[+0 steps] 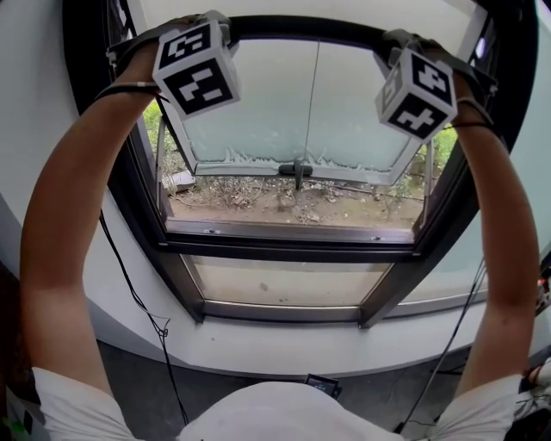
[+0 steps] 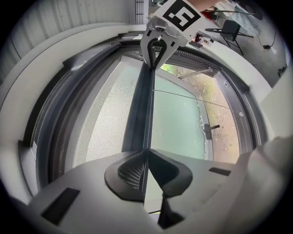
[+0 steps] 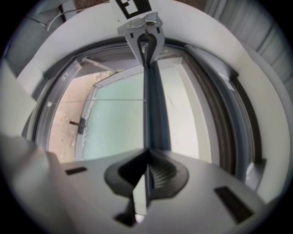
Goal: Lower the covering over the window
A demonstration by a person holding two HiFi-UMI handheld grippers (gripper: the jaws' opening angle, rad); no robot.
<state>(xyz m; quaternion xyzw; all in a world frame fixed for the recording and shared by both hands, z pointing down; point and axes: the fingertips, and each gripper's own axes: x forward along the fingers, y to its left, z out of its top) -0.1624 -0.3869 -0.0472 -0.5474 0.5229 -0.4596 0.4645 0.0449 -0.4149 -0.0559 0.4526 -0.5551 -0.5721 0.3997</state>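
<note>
White wall rings the dark-framed window (image 1: 284, 250), its frosted sash (image 1: 284, 121) swung outward, while at twelve o'clock the pale mesh covering (image 2: 98, 119) remains mostly raised, its slim dark bottom rail (image 1: 301, 26) pinched by the closed jaws of left gripper (image 2: 145, 155) and right gripper (image 3: 146, 157), one toward each end, likely so it descends level.

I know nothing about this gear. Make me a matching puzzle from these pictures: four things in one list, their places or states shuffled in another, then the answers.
1. left gripper
2. frosted glass window sash
3. thin black cable
4. dark window handle

A. hangs down the white wall
B. shut on the dark horizontal bar up top
C. tilted open outward
D. middle of the sash's lower edge

Pairs: 1-B, 2-C, 3-A, 4-D
</note>
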